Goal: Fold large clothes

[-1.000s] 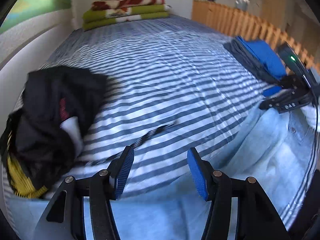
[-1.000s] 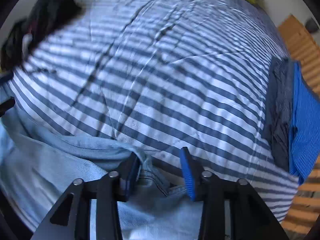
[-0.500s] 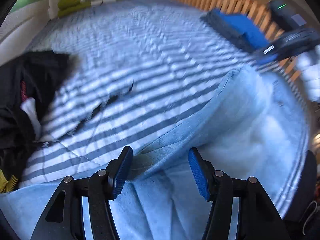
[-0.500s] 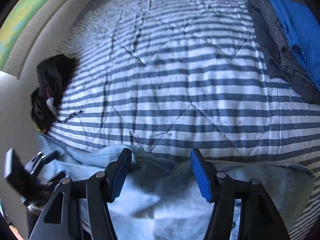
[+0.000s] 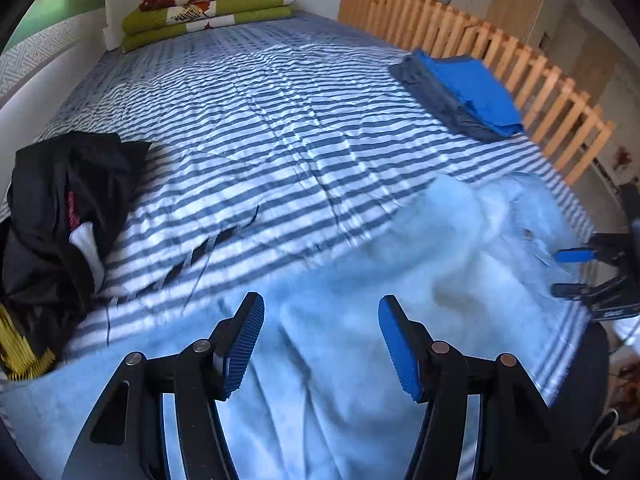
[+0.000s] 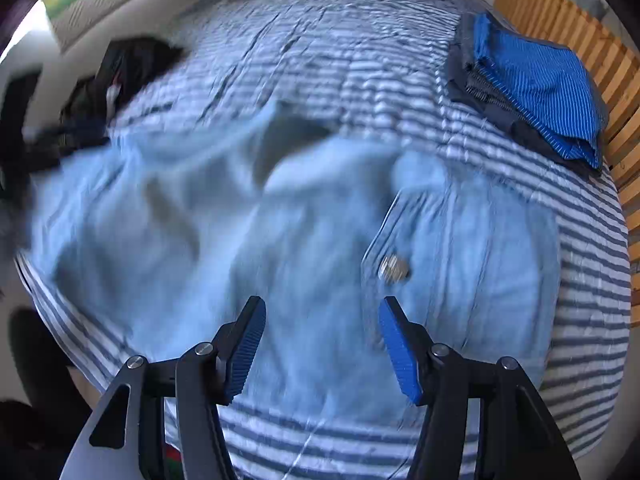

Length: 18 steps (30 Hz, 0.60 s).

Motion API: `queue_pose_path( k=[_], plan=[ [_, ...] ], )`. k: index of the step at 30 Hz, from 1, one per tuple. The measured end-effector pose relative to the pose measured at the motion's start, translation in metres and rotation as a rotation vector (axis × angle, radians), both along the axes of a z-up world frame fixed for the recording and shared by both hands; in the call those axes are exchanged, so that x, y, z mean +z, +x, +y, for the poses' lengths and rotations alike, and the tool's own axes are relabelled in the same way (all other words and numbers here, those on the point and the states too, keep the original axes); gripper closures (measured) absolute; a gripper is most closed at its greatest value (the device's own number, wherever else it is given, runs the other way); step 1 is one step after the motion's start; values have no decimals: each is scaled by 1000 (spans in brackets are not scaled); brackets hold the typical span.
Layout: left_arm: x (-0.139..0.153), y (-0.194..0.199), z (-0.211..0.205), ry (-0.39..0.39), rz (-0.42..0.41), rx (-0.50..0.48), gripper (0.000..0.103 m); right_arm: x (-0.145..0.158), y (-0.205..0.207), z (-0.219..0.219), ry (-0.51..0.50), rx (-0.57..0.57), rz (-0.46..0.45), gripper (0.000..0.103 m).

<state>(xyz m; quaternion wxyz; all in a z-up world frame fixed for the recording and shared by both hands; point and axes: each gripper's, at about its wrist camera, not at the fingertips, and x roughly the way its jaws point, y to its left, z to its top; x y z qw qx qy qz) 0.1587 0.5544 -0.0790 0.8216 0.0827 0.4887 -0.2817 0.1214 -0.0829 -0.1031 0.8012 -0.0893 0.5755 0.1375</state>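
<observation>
Light blue jeans (image 5: 400, 288) lie crumpled along the near edge of the striped bed, blurred by motion. In the right wrist view the jeans (image 6: 280, 240) show the waistband and a metal button (image 6: 394, 268) just ahead of the blue pads. My left gripper (image 5: 320, 336) is open above the denim with nothing between its fingers. My right gripper (image 6: 322, 336) is open too, hovering over the waist area. In the left wrist view the right gripper (image 5: 576, 272) shows at the far right edge, over the jeans' waist end.
A black garment heap (image 5: 60, 216) lies at the bed's left side. Folded blue and dark clothes (image 5: 468, 92) are stacked at the right by a wooden slatted rail (image 5: 520, 60). Folded green and red blankets (image 5: 208, 8) sit at the head. A striped quilt (image 5: 280, 120) covers the bed.
The jeans have spread out flatter across the bed's near edge and are still moving. Both grippers have pulled back and risen above the denim. The right gripper, earlier around a denim fold, now holds nothing.
</observation>
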Motion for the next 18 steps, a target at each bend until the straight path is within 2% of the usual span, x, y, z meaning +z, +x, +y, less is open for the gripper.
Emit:
queue_pose_path(
  k=[4,6,7,11,12,14,18],
  plan=[
    [4,-47,56,7,46,37,32,12,-28,20,-37,85,-104,49],
    [-10,-70,84,54,71,90,32,12,-30,33,-4,109,-102,49],
    [-18,-78,100,75,92,133,32,7,-28,40,1,125,-70,49],
    [-32,-112,164,25,145,296,32,-30,-28,58,-250,160,-30,52],
    [-35,-120,172,23,149,311,32,-29,-29,57,-255,142,-25,56],
    [-37,-136,182,3,148,335,32,-14,-37,60,-207,133,-51,57],
    [-40,-158,177,-65,134,333,32,15,-64,101,-113,245,-152,57]
  ],
)
